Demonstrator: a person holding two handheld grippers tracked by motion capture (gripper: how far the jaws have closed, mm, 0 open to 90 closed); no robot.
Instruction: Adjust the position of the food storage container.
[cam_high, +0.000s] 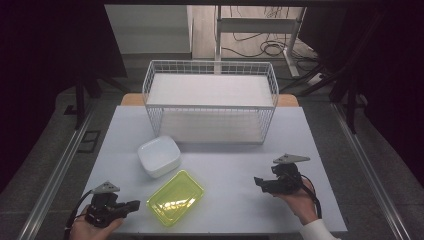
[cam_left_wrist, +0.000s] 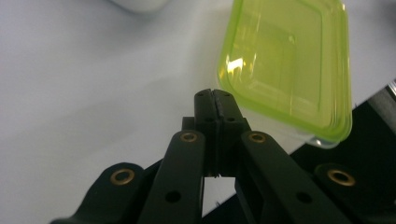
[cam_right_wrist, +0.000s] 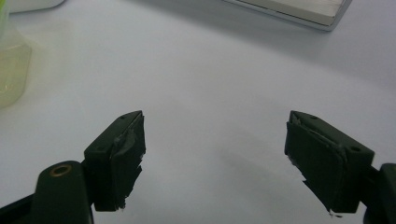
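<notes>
A clear container with a yellow-green lid (cam_high: 175, 197) lies near the table's front edge, left of centre. My left gripper (cam_high: 134, 205) points at its left end from close by. In the left gripper view the jaws (cam_left_wrist: 215, 95) are pressed together with nothing between them, right beside the yellow-green lid (cam_left_wrist: 289, 60). A white square bowl (cam_high: 159, 156) sits just behind the container. My right gripper (cam_high: 258, 181) rests at the front right, pointing left. Its jaws (cam_right_wrist: 215, 140) stand wide open over bare table, with the container's end (cam_right_wrist: 9, 60) far off at the left.
A white wire basket (cam_high: 210, 102) with a white board inside stands across the back of the grey-white table (cam_high: 235, 165). Its corner (cam_right_wrist: 299, 9) and the bowl's edge (cam_right_wrist: 28, 3) appear in the right gripper view. The table's front edge (cam_left_wrist: 373, 107) lies close under the container.
</notes>
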